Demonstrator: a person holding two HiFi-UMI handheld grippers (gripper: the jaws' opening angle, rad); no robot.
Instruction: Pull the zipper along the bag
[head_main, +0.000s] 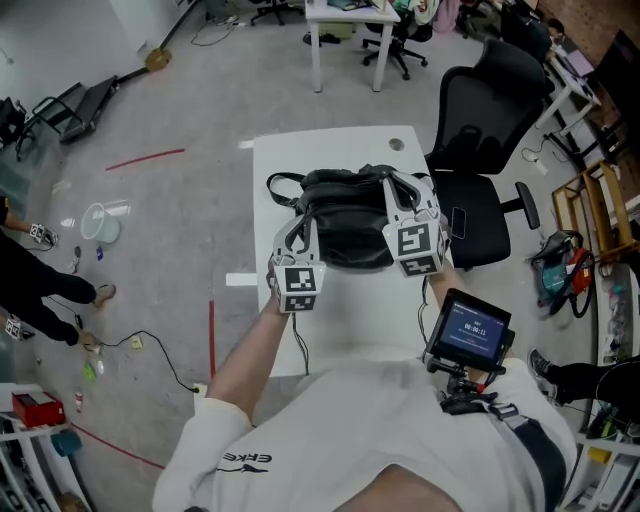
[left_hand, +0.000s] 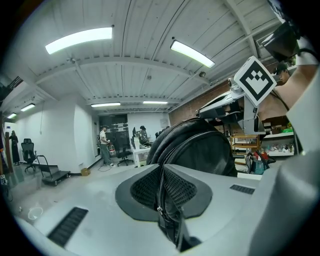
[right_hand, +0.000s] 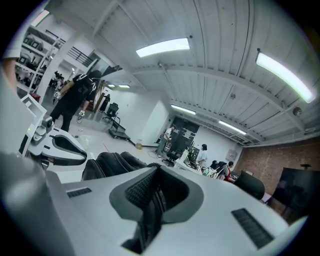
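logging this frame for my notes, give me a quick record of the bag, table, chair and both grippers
bag: black, lying on the table, between the two grippers
table: white
left gripper: shut on the bag along its zipper line
right gripper: shut on black bag material; which part is unclear
chair: black, at the table's right side
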